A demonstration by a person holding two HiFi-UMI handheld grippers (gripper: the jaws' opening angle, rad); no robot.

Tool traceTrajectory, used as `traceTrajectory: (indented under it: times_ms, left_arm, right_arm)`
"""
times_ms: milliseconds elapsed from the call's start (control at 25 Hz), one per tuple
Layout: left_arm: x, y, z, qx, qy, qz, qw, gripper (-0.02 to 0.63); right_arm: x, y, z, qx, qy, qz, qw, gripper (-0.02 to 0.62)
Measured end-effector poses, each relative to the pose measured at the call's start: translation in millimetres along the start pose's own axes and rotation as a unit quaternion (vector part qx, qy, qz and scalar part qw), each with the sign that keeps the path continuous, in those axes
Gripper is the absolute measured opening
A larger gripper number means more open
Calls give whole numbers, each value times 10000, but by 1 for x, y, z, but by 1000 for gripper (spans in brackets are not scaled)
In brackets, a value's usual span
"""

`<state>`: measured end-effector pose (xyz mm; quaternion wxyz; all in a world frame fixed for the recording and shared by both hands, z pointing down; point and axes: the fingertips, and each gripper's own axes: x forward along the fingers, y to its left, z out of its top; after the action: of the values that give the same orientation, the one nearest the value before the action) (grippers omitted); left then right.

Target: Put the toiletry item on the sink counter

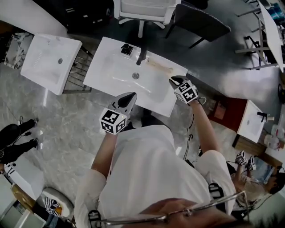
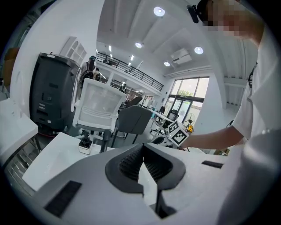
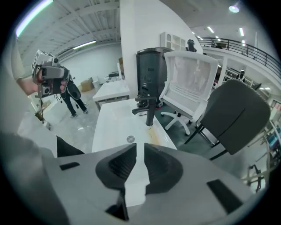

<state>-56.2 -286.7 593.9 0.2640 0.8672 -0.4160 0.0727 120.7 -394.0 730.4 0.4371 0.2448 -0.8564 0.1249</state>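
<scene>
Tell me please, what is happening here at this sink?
A person stands at the white sink counter with a gripper in each hand. The left gripper is shut and empty. The right gripper has its jaws slightly apart with nothing between them. Both hang over the counter's near side. A pale, long toiletry item lies on the counter beside the black faucet, and a small black-topped bottle stands on the faucet's other side.

White mesh chair [image 1: 144,9] beside a dark chair [image 1: 200,22], spare basin [image 1: 46,64] at left.
</scene>
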Motion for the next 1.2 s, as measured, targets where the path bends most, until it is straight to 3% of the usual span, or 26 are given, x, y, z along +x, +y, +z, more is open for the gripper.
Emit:
traceTrajectory:
  times_ms: [440, 640, 1000, 1200]
  left_arm:
    - [-26, 12, 10, 437, 232, -856, 9951, 3]
    - [-34, 16, 11, 521, 335, -1232, 9904, 3]
    - [-42, 18, 14, 709, 461, -1638, 9829, 3]
    - [-40, 2, 24, 740, 331, -1754, 9812, 3]
  right_arm:
    - [-59, 59, 22, 984, -462, -776, 9910, 37]
    - [-83, 84, 33, 1562, -764, -1094, 9787, 21]
    - [-124, 124, 43, 2006, -1311, -1757, 9548, 6]
    - [-155, 134, 49, 2217, -1899, -1918, 9370, 6]
